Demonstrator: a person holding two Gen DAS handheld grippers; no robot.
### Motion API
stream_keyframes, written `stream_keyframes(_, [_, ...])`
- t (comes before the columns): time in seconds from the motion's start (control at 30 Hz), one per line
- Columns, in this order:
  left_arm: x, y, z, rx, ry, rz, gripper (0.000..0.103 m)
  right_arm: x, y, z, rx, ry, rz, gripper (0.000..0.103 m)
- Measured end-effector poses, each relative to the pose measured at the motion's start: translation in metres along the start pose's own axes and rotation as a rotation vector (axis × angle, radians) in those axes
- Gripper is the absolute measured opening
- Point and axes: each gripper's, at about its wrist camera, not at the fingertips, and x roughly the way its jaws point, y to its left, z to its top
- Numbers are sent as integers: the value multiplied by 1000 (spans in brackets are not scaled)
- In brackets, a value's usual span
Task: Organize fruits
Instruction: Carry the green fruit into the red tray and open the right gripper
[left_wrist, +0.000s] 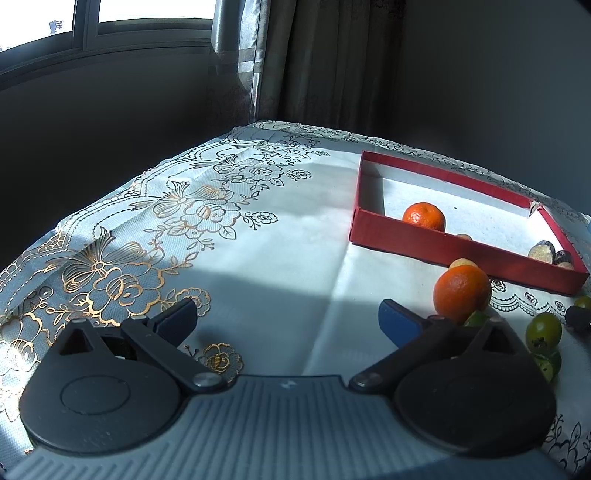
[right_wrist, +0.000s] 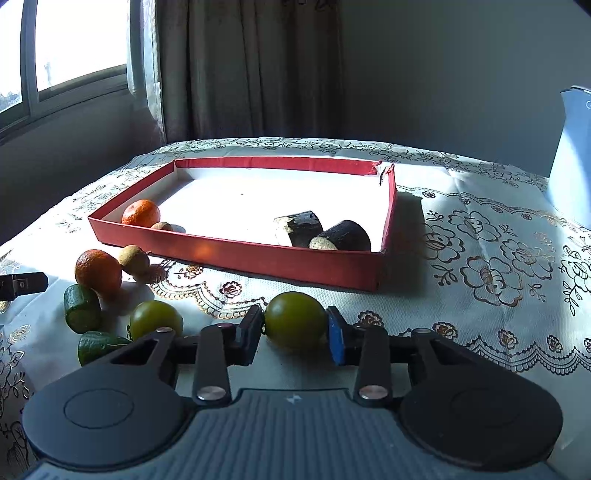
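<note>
My right gripper (right_wrist: 294, 328) is shut on a round green fruit (right_wrist: 295, 319) resting on the tablecloth just in front of the red tray (right_wrist: 236, 254). The tray holds an orange (right_wrist: 141, 213), a small brown fruit (right_wrist: 162, 226) and two dark cut pieces (right_wrist: 299, 229). Left of the held fruit lie a second green fruit (right_wrist: 157, 319), two cucumber pieces (right_wrist: 82, 308), an orange (right_wrist: 98, 271) and a brown fruit (right_wrist: 133, 259). My left gripper (left_wrist: 288, 321) stands open over bare cloth, with that orange (left_wrist: 461, 293) just beyond its right finger.
The table carries a white cloth with a gold flower pattern (left_wrist: 184, 214). Its far edge meets curtains and a grey wall. A pale blue-white object (right_wrist: 572, 155) stands at the back right. The left gripper's fingertip (right_wrist: 22, 284) shows at the left edge of the right wrist view.
</note>
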Motion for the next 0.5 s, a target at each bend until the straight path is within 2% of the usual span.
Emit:
stream_keyframes(0.23, [1, -1, 0, 7, 7, 11, 103, -7, -3, 8, 17, -32, 3, 37])
stream_keyframes(0.5, [1, -2, 0, 12, 7, 22, 103, -3, -11, 59, -13, -130, -51, 37])
